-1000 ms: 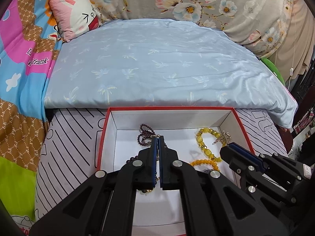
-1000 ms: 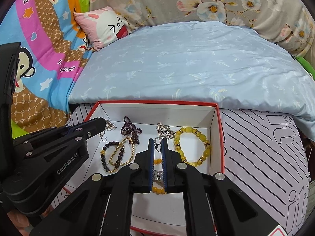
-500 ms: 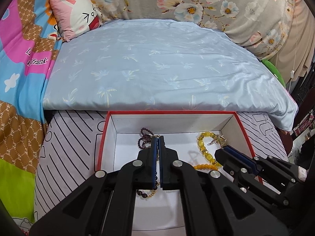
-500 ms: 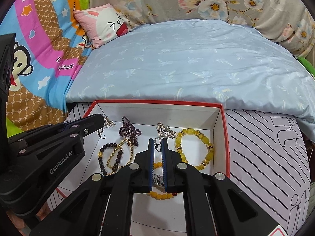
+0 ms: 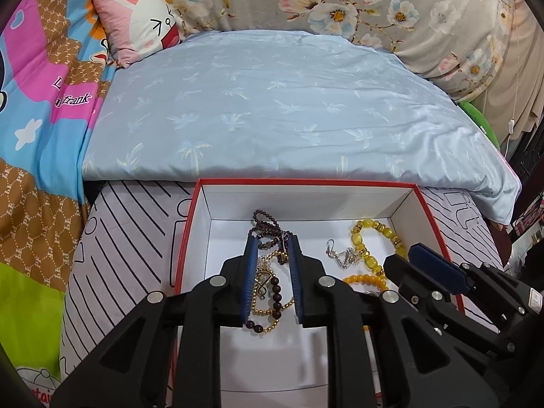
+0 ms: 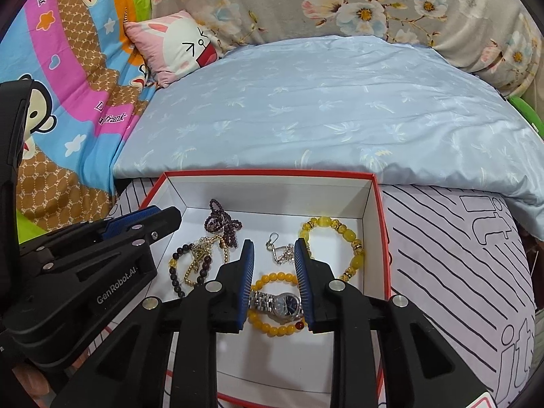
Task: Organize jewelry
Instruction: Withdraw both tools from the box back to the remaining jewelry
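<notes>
A white box with a red rim (image 5: 426,204) (image 6: 379,210) lies on the bed and holds the jewelry. My left gripper (image 5: 272,248) is open above a gold chain (image 5: 263,280) and a dark bead bracelet (image 5: 275,292), with a purple bead string (image 5: 263,224) just beyond. My right gripper (image 6: 273,248) is open above a silver watch (image 6: 277,302) lying on an orange bead bracelet (image 6: 272,329). A silver chain (image 6: 280,250) and a yellow bead bracelet (image 6: 346,238) lie further back. Neither gripper holds anything.
The box sits on a white sheet with black stripes (image 6: 442,255). A pale blue quilt (image 5: 272,108) lies behind it, with a pink rabbit pillow (image 5: 142,23) at the far left and a floral cover (image 6: 340,3) at the back.
Both grippers have opened; their jaws were shut in the earlier frames. The jewelry that was between the jaws now lies in the box.
</notes>
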A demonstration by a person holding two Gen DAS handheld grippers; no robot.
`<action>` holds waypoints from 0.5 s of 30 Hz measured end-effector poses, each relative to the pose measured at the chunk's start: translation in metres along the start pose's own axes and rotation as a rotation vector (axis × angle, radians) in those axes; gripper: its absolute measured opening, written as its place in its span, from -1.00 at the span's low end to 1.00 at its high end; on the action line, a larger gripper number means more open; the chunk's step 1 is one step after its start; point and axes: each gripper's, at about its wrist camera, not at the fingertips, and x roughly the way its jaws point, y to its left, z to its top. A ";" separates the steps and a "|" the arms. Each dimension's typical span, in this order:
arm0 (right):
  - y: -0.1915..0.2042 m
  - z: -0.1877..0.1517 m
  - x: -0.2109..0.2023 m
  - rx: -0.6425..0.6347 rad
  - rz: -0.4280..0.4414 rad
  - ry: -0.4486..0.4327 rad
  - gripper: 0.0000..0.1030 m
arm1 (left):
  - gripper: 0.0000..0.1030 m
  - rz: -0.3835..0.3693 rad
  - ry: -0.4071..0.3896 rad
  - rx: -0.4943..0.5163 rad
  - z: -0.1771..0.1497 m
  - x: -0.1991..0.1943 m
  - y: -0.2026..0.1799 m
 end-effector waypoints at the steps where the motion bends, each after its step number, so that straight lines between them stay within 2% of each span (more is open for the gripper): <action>1: 0.000 -0.001 -0.001 0.001 0.001 0.000 -0.51 | -0.66 -0.003 0.001 -0.005 -0.001 -0.001 0.001; 15: 0.006 -0.020 -0.024 0.001 0.010 0.000 -0.51 | -0.66 0.000 0.010 -0.023 -0.018 -0.021 0.003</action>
